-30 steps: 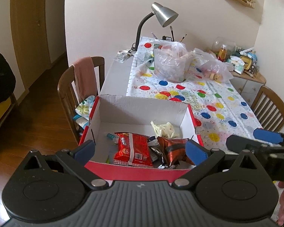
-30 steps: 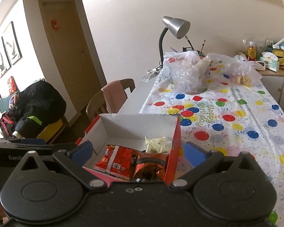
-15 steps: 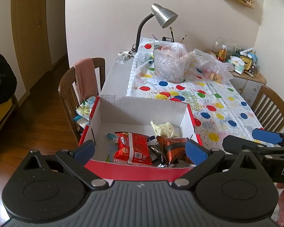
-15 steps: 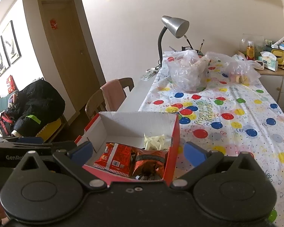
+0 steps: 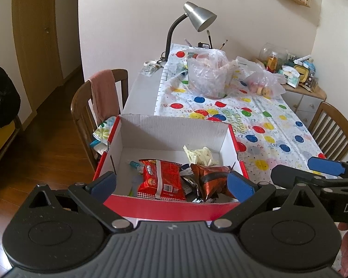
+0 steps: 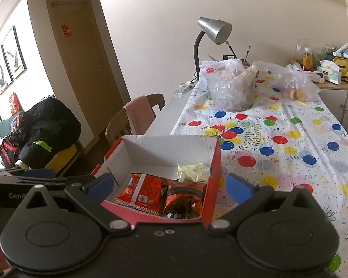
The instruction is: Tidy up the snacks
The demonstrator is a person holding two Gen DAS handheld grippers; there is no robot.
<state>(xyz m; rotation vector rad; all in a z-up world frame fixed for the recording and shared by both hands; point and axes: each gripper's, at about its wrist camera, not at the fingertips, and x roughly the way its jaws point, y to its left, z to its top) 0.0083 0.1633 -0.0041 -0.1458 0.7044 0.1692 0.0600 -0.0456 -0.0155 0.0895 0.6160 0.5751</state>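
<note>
A red cardboard box with a white inside (image 5: 171, 132) (image 6: 169, 148) stands at the near end of the table. In it lie a red snack bag (image 5: 162, 179) (image 6: 143, 191), a dark orange bag (image 5: 212, 177) (image 6: 182, 197), a pale yellow wrapper (image 5: 200, 154) (image 6: 191, 169) and smaller packets. My left gripper (image 5: 171, 183) is open and empty, held above the box's near edge. My right gripper (image 6: 169, 185) is open and empty, above the box's near right corner; it also shows at the right of the left wrist view (image 5: 313, 173).
A balloon-print tablecloth (image 5: 255, 120) (image 6: 290, 139) covers the table. Two clear plastic bags (image 5: 206, 76) (image 5: 262, 83) and a grey desk lamp (image 5: 197, 18) stand at the far end. Wooden chairs stand left (image 5: 97, 102) and right (image 5: 334, 125). A cluttered cabinet (image 5: 299, 78) is beyond.
Both grippers have drawn back and risen slightly, so the box appears a little lower and farther in view. Both stay open. The snacks have not moved.
</note>
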